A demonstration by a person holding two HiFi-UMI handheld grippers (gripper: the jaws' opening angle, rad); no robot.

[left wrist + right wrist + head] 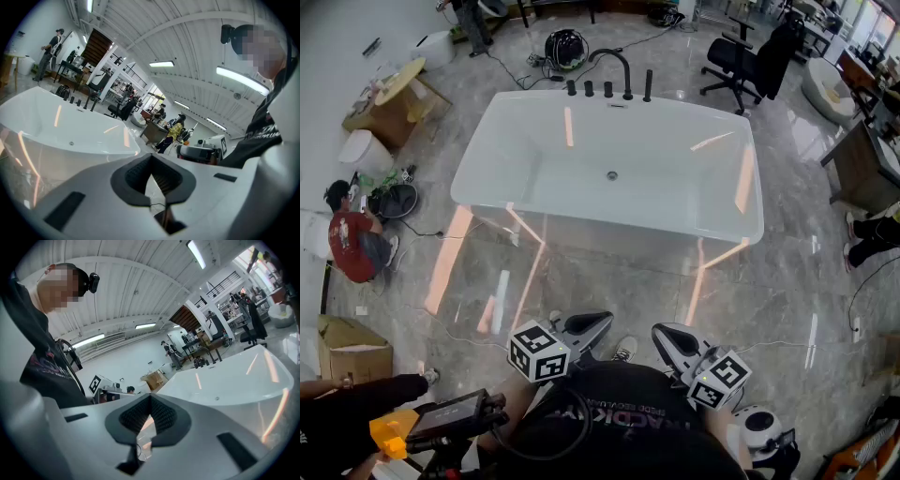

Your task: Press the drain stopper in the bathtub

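Note:
A white freestanding bathtub point(487, 187) stands on the grey marble floor ahead of me. Its small round drain stopper point(612, 175) sits in the middle of the tub floor, and also shows as the drain stopper point(71, 143) and the drain stopper point(216, 398). My left gripper point(602, 323) and right gripper point(664, 335) are held low near my body, well short of the tub. In the left gripper view the left gripper point(151, 158) has its jaws together with nothing between them. The right gripper point(150, 398) is likewise shut and empty.
Black faucet fittings point(612, 75) line the tub's far rim. A black office chair point(748, 58) stands behind right. A person in red point(352, 242) crouches at the left among cables. A cardboard box point(352, 349) and a camera rig point(455, 417) sit lower left.

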